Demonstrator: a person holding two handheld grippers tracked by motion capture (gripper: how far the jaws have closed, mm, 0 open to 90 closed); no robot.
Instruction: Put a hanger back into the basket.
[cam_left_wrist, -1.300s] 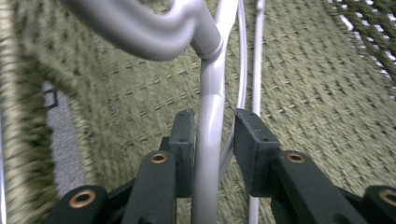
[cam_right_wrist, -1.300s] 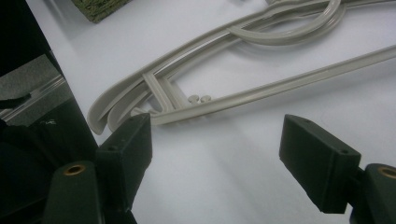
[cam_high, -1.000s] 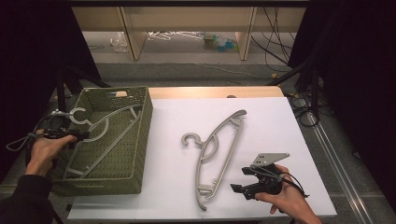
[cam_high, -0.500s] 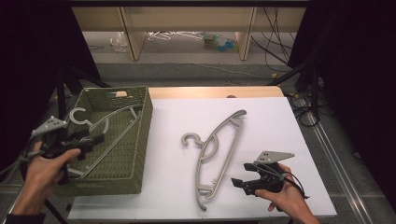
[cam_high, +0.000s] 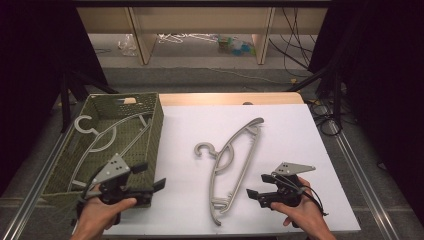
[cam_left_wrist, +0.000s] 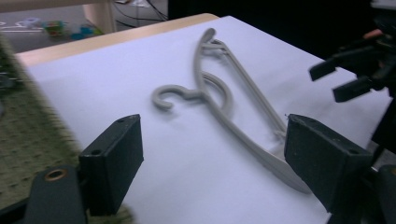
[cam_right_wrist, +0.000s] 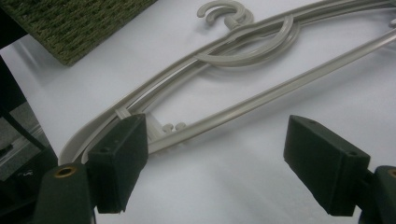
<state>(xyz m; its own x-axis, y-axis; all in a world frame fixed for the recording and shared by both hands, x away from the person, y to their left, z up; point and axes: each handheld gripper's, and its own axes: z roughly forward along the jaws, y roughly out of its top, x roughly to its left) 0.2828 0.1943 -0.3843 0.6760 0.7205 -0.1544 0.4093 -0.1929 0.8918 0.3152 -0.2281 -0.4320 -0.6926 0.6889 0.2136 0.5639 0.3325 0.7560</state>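
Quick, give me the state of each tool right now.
Left tool: open, jaws have just been opening, nothing between them.
Right tool: open, holding nothing, beside the hanger.

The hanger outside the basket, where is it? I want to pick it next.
In the high view the hanger lies flat on the white sheet, mid-table, right of the green basket, hook toward the basket.
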